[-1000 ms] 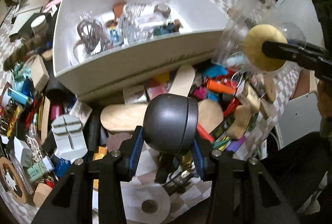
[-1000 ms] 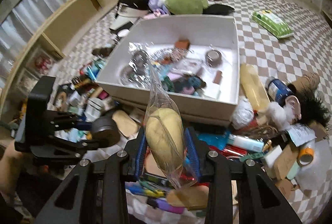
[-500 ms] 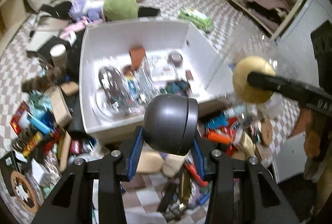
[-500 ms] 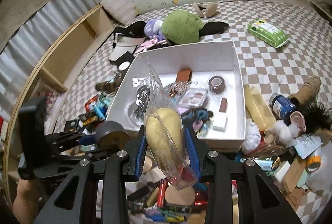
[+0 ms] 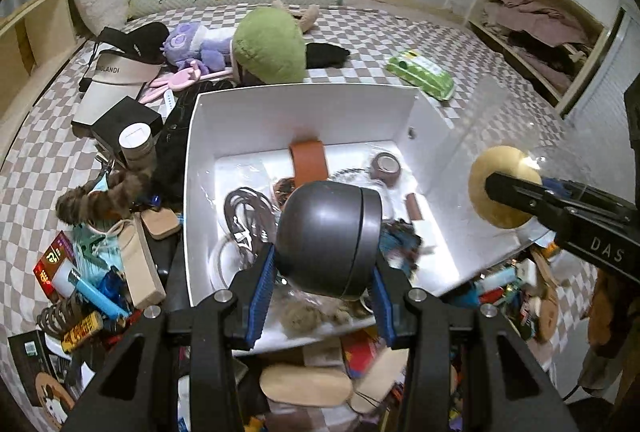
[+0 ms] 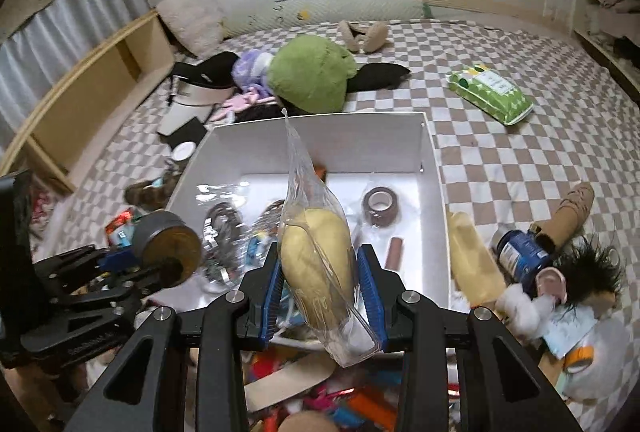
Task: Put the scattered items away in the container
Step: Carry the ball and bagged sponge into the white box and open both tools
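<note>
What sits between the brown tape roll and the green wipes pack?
Only the white box's far-right wall and bare checkered bedding separate the brown tape roll from the green wipes pack, per right wrist view.

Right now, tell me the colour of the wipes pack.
Green wipes pack, with a paler leaf pattern; clearest in the right wrist view.

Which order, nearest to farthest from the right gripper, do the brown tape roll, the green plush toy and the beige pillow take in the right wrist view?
Measured from the right gripper:
1. Brown tape roll: inside the white box, just ahead and slightly right.
2. Green plush toy: beyond the box's far wall, on the checkered cover.
3. Beige pillow: far left, against the wall.
</note>
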